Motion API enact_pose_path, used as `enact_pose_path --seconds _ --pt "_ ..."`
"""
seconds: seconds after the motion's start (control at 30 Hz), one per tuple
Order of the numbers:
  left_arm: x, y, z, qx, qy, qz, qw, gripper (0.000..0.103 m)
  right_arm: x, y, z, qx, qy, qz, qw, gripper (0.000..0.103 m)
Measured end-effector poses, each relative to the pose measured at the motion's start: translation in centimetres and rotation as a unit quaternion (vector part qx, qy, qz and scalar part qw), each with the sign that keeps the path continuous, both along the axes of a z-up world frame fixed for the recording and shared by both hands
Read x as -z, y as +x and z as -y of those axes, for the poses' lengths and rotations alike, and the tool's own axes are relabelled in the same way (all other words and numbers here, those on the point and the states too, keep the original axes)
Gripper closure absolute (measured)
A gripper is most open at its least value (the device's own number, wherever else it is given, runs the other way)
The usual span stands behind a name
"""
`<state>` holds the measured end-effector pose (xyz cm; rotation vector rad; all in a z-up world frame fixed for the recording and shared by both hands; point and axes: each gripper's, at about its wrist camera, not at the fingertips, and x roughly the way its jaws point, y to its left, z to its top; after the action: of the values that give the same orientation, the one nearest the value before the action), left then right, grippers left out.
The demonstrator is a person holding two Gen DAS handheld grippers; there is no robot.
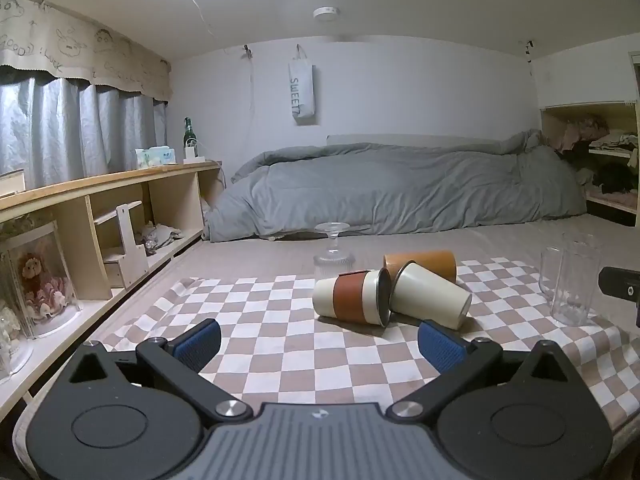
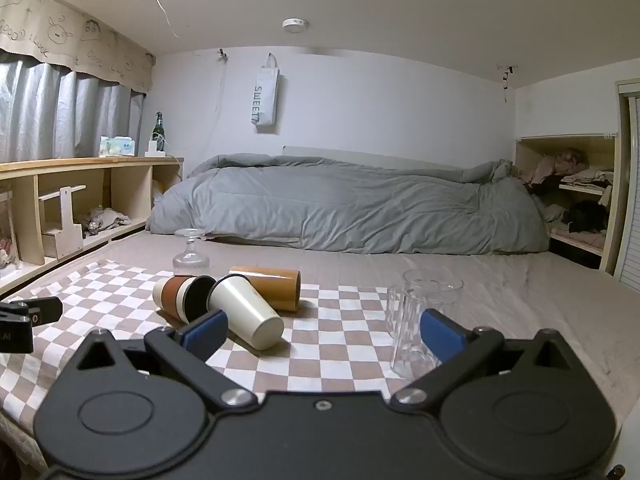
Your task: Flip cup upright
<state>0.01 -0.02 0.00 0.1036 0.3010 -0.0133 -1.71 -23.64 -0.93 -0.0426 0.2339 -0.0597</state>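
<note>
On the checkered cloth (image 1: 256, 320) spread over the bed, we see three cups lying on their sides in a tight cluster near the cloth's far edge. We count a cream cup with a rust sleeve (image 1: 352, 297), its dark mouth turned toward a plain cream cup (image 1: 430, 300) that touches it, and an orange cup (image 1: 422, 266) lying across behind both, touching the plain one. Behind the cluster, at the far edge of the cloth, an upturned stemmed glass (image 1: 334, 254) stands on its rim. Toward the right edge of the cloth two clear tumblers (image 2: 420, 316) stand upright, close together and apart from the cups.

Our left tool (image 1: 320, 344) hovers low over the near part of the cloth with its blue pads spread wide, holding nothing; the sleeved cup lies just ahead of it. Our right tool (image 2: 324, 332) is likewise spread wide and empty; its left pad overlaps the plain cream cup in view, its right pad overlaps the tumblers.

Bare checks lie between the tools and the cups. A grey duvet (image 2: 344, 204) lies heaped well beyond the cloth, and wooden shelving (image 1: 120, 208) runs along the bed's left side.
</note>
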Motion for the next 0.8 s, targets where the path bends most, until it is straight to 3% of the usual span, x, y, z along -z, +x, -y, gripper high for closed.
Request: enact_pose_path --seconds 0.8 --pt "-0.01 0.07 -0.03 0.000 -0.001 -0.003 1.0000 0.000 -0.01 -0.05 0.00 0.000 -0.001 -0.001 1.000 0.000"
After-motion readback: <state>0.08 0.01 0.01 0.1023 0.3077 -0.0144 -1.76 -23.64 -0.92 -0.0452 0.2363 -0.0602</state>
